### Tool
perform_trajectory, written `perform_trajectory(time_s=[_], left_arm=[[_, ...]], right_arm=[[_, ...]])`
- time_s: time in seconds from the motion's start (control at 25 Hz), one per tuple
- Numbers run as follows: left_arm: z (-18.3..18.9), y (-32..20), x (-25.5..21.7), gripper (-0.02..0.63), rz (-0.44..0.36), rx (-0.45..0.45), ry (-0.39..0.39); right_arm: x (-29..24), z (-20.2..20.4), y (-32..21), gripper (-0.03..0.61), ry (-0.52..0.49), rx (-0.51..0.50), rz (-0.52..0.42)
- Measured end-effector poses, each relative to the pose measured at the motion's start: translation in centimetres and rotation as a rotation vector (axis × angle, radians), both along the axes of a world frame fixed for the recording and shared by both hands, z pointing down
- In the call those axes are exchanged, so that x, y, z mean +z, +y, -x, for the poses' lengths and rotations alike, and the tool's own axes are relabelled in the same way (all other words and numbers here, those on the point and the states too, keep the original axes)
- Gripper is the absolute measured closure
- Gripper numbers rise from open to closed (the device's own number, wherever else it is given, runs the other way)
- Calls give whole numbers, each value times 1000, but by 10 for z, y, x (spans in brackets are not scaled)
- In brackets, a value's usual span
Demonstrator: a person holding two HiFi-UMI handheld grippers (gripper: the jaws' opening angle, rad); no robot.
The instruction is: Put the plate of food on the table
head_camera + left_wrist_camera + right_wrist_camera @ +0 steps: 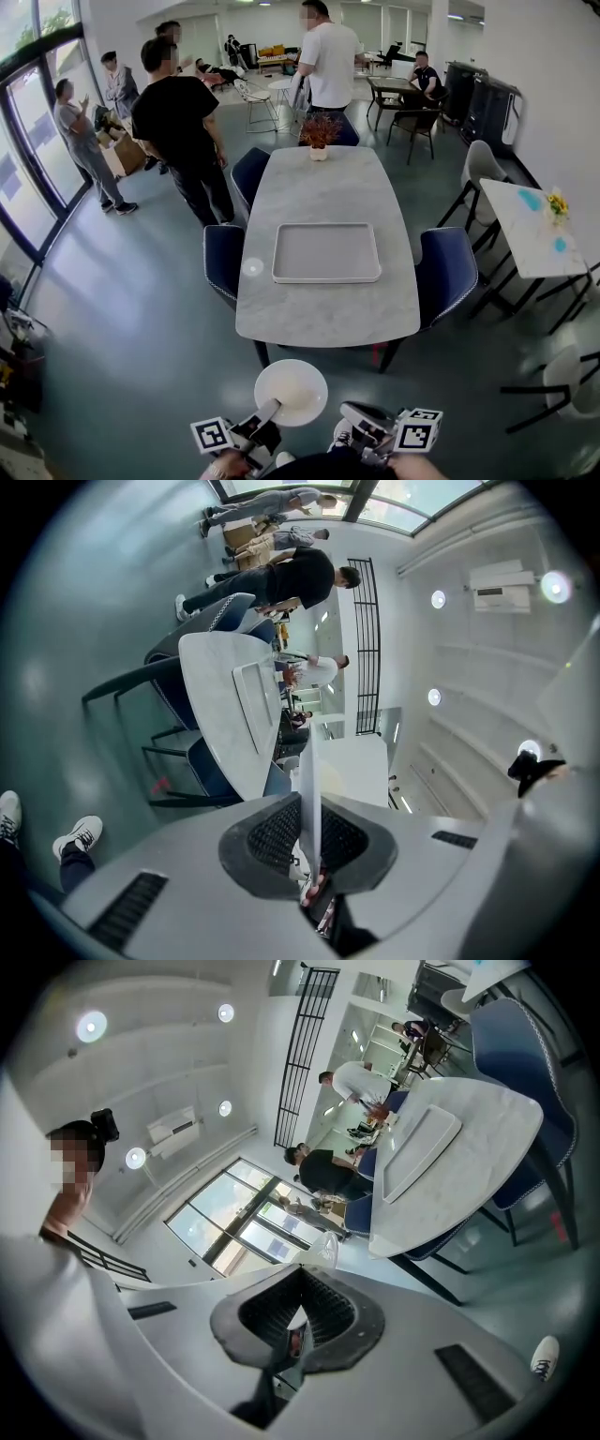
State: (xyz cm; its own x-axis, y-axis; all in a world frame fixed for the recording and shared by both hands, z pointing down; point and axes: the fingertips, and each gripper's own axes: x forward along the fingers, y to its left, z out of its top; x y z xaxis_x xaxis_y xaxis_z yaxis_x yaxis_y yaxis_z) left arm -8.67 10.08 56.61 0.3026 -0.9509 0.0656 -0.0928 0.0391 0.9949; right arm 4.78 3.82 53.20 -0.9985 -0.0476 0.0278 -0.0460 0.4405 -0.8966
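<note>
The left tool (313, 850) is closed on the plate (309, 775). Its two dark pads press on the thin white rim, which runs out from between them edge-on. The right tool (300, 1318) is also drawn together, with only a sliver of white between its pads. I read this as the opposite side of the same rim, though that view shows it less clearly. In the head view the plate hangs between the two tools, low and close to the person's body, above the grey floor. What lies on it is pale and I cannot make it out.

The plate has not reached the surface (319, 321), whose near edge is well in front of it. An empty grey tray (326, 278) lies in the middle of the surface, and a small pot of flowers (320, 134) stands at the far end. A blue chair (223, 258) stands at the left side.

In my judgement the step in hand is the carrying. The next move calls for bringing the plate forward over the near part of the surface, in front of the tray. Both tools must keep it flat, lower it until it rests, and only then open together
</note>
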Motion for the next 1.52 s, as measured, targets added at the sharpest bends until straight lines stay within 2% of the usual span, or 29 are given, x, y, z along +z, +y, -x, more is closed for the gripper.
perform_trajectory(time_s=[0.2,0.32,0.64,0.84,1.08,1.28,1.4,1.52], left_arm=[[-8,-26,0,592,4,1,7],[-11,-40,-2,592,7,-7,12],[-24,-70,-5,592,15,-35,11],[-30,-83,-2,592,21,-54,0],[-27,-90,-7,592,7,-86,-5],[-22,-101,-6,592,8,-90,-13],[-14,-109,-3,592,14,-75,-18],[-5,-122,-2,592,27,-54,-14]], right_arm=[[-4,-8,-22,566,-36,13,36],[-5,-15,-38,566,-25,19,14],[-6,-31,-65,566,-59,10,51],[-5,-42,-84,567,-43,3,21],[-10,-47,-91,568,-54,-15,40],[-11,-48,-108,566,-14,-5,-27],[-11,-41,-111,566,-50,5,24],[-11,-38,-121,566,-50,42,30]])
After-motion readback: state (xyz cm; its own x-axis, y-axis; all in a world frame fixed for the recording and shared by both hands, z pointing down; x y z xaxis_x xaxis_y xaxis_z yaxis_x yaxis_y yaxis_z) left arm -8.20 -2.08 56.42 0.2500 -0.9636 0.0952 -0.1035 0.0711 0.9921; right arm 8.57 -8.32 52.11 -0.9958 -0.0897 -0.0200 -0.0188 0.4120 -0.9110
